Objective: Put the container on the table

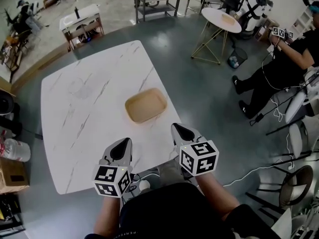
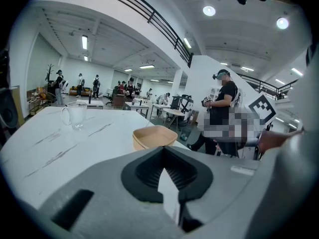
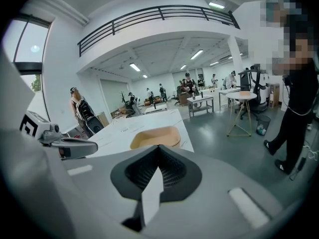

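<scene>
The head view looks steeply down from high above the white marble-patterned surface (image 1: 79, 113). The left gripper view and right gripper view sit low, close behind the grey left tongs (image 2: 163, 147) and grey right tongs (image 3: 158, 146), facing across it. All three share the shallow tan container (image 1: 145, 105).

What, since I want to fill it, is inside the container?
Nothing: in the head view the container shows a bare floor. From the gripper views its near wall hides that floor.

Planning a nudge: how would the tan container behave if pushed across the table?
The container looks shallow and wide, so it should slide rather than tip. Its thin rim suggests it is light and may flex when gripped.
</scene>
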`<state>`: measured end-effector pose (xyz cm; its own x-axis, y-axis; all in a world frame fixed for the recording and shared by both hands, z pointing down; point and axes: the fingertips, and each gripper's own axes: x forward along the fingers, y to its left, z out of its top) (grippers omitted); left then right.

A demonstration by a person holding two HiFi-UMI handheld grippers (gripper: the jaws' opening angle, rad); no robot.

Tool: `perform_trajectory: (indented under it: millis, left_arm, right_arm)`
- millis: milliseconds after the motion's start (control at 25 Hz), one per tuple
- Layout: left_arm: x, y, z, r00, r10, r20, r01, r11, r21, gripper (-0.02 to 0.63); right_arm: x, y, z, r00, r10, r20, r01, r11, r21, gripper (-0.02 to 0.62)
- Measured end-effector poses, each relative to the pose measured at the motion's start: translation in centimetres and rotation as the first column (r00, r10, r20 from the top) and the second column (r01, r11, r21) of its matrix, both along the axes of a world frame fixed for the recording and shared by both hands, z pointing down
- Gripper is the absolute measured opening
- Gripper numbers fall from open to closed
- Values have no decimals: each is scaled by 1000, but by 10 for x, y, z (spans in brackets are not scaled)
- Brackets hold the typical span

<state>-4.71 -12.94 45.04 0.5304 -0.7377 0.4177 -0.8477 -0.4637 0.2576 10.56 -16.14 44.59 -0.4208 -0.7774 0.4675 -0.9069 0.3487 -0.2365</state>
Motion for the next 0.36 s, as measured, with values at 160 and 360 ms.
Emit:
perform_trajectory:
  millis: [160, 360]
  left_arm:
    - [-8, 0, 0, 1000, -19, 4, 19, 1000, -2, -5]
    - [-16, 2, 0, 999, -33, 6, 33, 999, -3, -5]
  right_arm:
    - [-7, -2, 2, 1000, -17, 2, 17, 1000, -5, 0]
    - [-17, -2, 3, 999, -38, 2, 38, 999, -11, 0]
